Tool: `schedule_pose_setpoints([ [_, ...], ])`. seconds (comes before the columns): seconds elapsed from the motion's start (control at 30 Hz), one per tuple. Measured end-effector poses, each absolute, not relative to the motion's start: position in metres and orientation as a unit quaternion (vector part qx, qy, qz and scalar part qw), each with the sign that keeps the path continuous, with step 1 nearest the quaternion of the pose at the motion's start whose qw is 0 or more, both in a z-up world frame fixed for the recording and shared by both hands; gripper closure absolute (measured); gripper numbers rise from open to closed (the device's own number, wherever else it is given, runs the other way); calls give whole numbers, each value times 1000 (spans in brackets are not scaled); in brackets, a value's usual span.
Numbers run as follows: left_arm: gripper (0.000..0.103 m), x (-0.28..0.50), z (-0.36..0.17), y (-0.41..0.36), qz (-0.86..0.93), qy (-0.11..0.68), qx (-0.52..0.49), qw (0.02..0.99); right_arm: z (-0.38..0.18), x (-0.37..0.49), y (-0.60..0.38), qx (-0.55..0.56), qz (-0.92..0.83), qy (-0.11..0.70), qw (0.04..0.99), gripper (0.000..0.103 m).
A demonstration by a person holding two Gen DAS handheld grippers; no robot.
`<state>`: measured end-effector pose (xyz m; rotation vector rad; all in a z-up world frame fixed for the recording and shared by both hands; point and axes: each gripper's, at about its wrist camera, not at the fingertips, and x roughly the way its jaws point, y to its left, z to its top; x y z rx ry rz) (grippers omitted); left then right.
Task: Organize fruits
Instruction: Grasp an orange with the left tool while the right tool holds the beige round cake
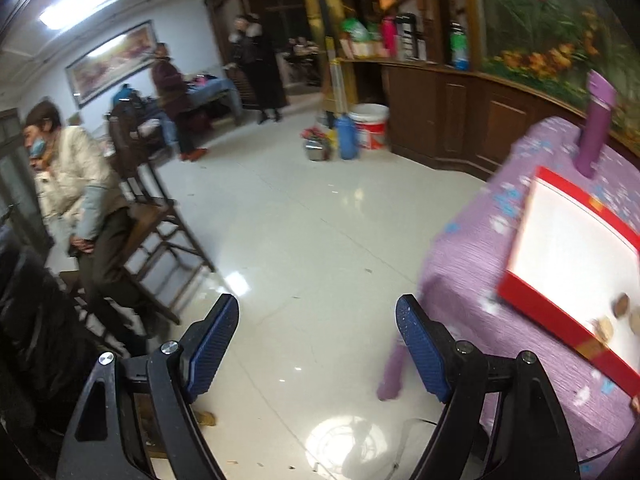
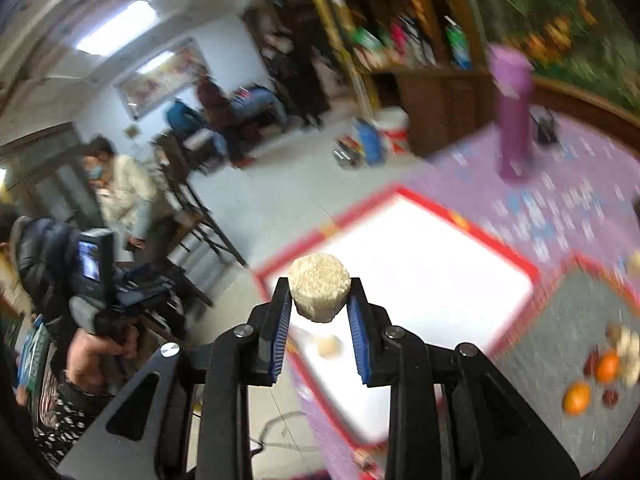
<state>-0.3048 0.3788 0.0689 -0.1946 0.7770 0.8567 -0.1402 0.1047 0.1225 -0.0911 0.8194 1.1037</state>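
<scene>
Pale glossy floor tiles (image 1: 320, 220) fill a large room with dark wood cabinets (image 1: 440, 108), a framed picture (image 1: 112, 60) on the far wall and several people standing or sitting in the distance; no brand, label or writing can be read anywhere, as both views are blurred. To the right of the left hand-held gripper (image 1: 316, 344) stands the worktop (image 1: 460, 272), draped in a purple cloth with pale blue and white marks, and on it lies a red-rimmed white tray (image 1: 560, 232) with a few small brownish fruits (image 1: 604, 328) near its closest edge. A tall purple bottle (image 1: 596, 128) stands upright beyond the tray. The left hand-held gripper hangs over the floor beside the worktop with its blue-padded jaws spread wide and nothing between them. The right hand-held gripper (image 2: 320, 300) is over the near corner of the same tray (image 2: 440, 264), its jaws closed on a pale, rough-textured round cake (image 2: 319, 292) that sits between the blue pads at the fingertips. Just below it a small pale round fruit (image 2: 330, 346) lies on the white tray floor. Right of this hand-held gripper a second, grey-floored tray (image 2: 560, 344) holds two oranges (image 2: 577, 398), some dark red fruits (image 2: 610, 397) and pale lumps (image 2: 628, 350). A hand (image 2: 96, 356) at the left holds the other device.
</scene>
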Motion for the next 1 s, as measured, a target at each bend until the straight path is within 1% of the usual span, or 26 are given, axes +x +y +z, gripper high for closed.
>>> schedule_pose_setpoints([
  [0.07, 22, -293, 72, 369, 385, 366, -88, 843, 96, -122, 89, -39, 471, 415, 777, 73],
  [0.13, 22, -275, 76, 350, 349, 362, -73, 861, 78, -109, 65, -34, 437, 432, 788, 73],
  [0.3, 22, -231, 90, 295, 255, 350, -22, 901, 61, -88, 10, -8, 380, 448, 809, 73],
  [0.53, 22, -167, 90, 200, 95, 357, 23, 929, 58, -61, -93, 64, 291, 440, 847, 73],
  [0.73, 22, -112, 71, 119, -5, 391, 60, 919, 52, -52, -186, 110, 206, 424, 875, 74],
  [0.83, 22, -93, 60, 81, -41, 407, 73, 910, 41, -46, -220, 135, 190, 425, 875, 74],
  [1.0, 22, -72, 44, 37, -76, 433, 97, 893, 24, -35, -236, 160, 195, 430, 867, 74],
])
